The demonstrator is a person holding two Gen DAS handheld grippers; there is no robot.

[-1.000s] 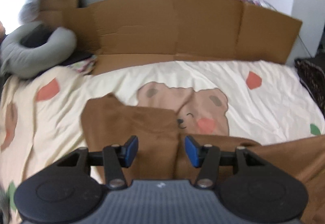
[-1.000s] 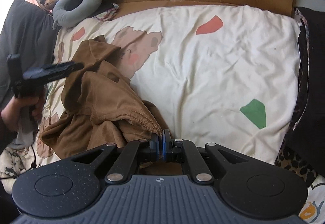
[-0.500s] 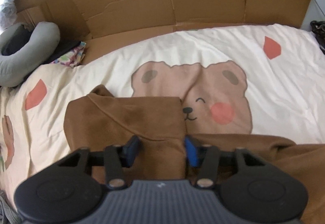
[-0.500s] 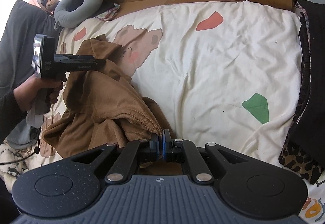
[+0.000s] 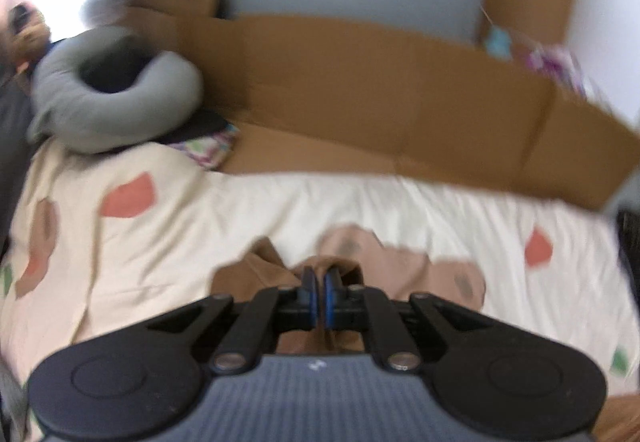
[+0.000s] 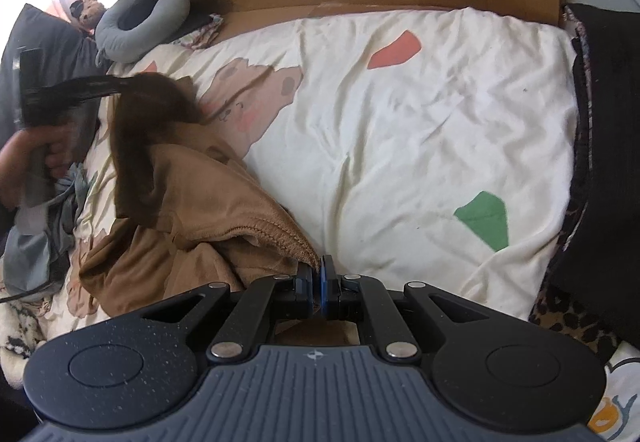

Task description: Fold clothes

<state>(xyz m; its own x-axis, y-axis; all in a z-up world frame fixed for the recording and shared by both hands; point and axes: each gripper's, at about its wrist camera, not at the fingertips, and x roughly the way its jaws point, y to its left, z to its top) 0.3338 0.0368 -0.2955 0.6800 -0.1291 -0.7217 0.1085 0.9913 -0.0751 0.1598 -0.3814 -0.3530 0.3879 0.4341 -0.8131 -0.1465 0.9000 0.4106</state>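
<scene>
A brown fleece garment [image 6: 208,201] lies crumpled on the left part of a cream bear-print quilt [image 6: 400,121]. My right gripper [image 6: 320,284] is shut on its stitched hem near the front edge. In the right wrist view my left gripper [image 6: 116,85] comes in from the left, blurred, with a fold of the garment hanging from its tip above the bed. In the blurred left wrist view, the left gripper [image 5: 319,296] has its blue pads pinched together on brown fabric [image 5: 256,270] over the quilt [image 5: 200,226].
Flattened cardboard [image 5: 360,81] lines the far side of the bed. A grey neck pillow [image 5: 112,109] lies at the far left corner. Black and leopard-print cloth [image 6: 600,121] borders the right edge. A person's hand [image 6: 24,157] and grey clothes [image 6: 32,242] are at left.
My left gripper went from open over the garment to shut on a fold of it, then rose and lifted that fold off the bed. The right gripper stayed shut on the hem.
</scene>
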